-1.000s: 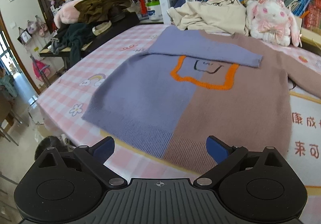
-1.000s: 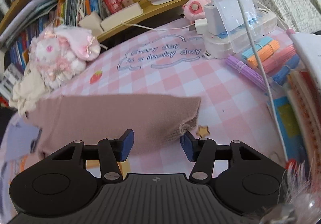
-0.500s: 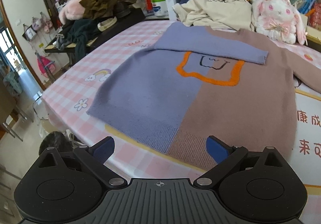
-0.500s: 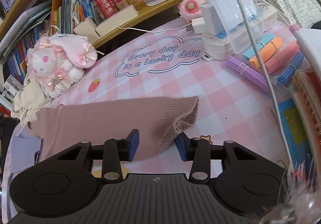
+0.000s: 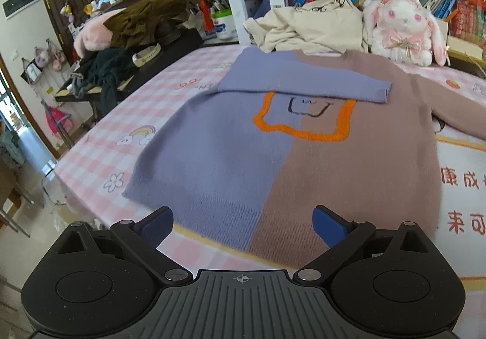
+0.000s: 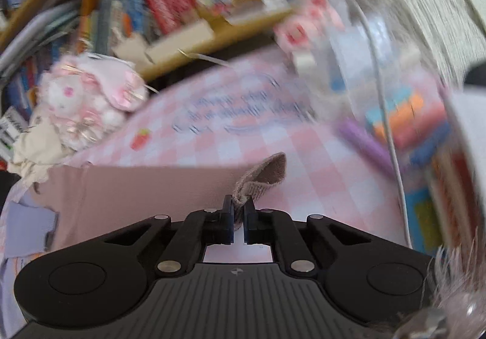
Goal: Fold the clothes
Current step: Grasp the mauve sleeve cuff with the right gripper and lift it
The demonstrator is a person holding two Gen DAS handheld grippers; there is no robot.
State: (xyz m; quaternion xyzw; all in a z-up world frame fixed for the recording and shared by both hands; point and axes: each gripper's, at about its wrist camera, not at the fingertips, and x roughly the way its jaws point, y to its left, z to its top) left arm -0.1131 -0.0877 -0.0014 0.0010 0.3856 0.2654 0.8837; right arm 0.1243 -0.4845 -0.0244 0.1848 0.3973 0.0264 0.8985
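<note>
- Only the left wrist view shows the whole sweater (image 5: 243, 138), half purple, half brown, lying flat on the pink checked tablecloth (image 5: 100, 153) ahead of the left gripper (image 5: 243, 225), whose two blue pads stand wide apart over the hem, gripping nothing.
- One purple sleeve (image 5: 303, 85) lies folded across the chest; one plush rabbit (image 5: 401, 29) sits beyond.
- Blurred, the right wrist view alone shows the brown sleeve (image 6: 145, 187) stretching left and its cuff (image 6: 261, 178), on which the right gripper (image 6: 239, 206) has just been closing and now pinches.
</note>
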